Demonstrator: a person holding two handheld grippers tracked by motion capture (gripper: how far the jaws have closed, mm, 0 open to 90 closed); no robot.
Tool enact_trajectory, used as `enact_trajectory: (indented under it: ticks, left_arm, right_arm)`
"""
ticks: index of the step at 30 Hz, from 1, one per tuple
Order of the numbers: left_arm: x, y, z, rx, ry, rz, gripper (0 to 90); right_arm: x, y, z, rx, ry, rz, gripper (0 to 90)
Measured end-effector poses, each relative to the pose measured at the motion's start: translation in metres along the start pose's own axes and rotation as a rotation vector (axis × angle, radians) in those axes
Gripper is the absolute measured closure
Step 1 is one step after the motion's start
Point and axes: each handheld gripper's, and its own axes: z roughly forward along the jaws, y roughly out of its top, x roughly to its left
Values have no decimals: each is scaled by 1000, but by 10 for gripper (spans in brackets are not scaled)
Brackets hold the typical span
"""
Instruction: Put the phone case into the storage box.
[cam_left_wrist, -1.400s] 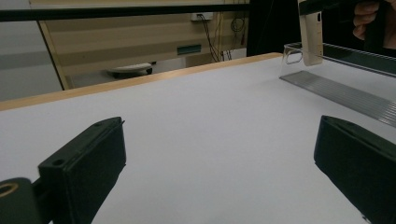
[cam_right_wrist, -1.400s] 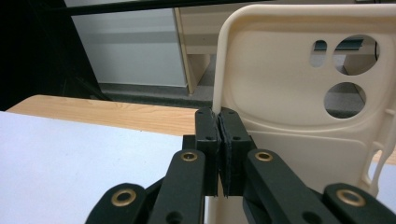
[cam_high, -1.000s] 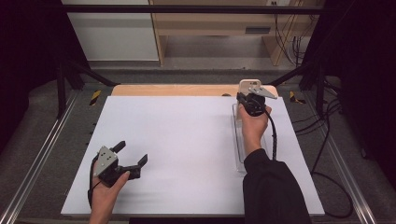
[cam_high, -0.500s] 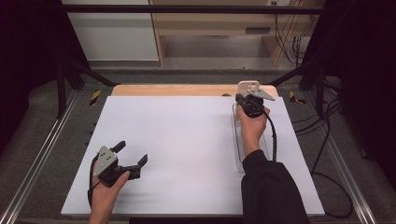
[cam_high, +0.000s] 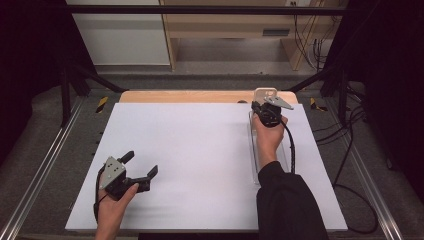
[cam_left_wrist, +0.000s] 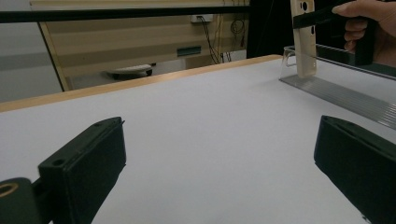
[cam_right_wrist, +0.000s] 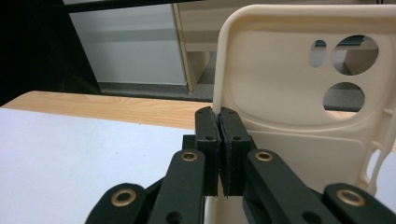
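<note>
The right tool (cam_high: 265, 103) is clamped on the case (cam_high: 264, 93) edge, holding it upright over the rack's (cam_high: 252, 150) far end. Lower it straight (no twisting) into a slot. The left tool (cam_high: 140, 167) rests apart, empty, on the tabletop (cam_high: 200, 150).

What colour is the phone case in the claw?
Cream phone case, clearest in the right gripper view.
</note>
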Motion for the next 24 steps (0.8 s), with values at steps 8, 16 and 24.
enact_trajectory:
  ticks: [8,16,24]
  left_arm:
    - [0,0,0,0,-2,0,21]
    - [0,0,0,0,-1,-1,21]
    - [0,0,0,1,-4,-2,21]
  right_arm:
    - [-1,-2,0,-3,0,5,879]
    - [-1,-4,0,-15,-7,4,879]
    - [1,-5,1,-16,-4,-4,879]
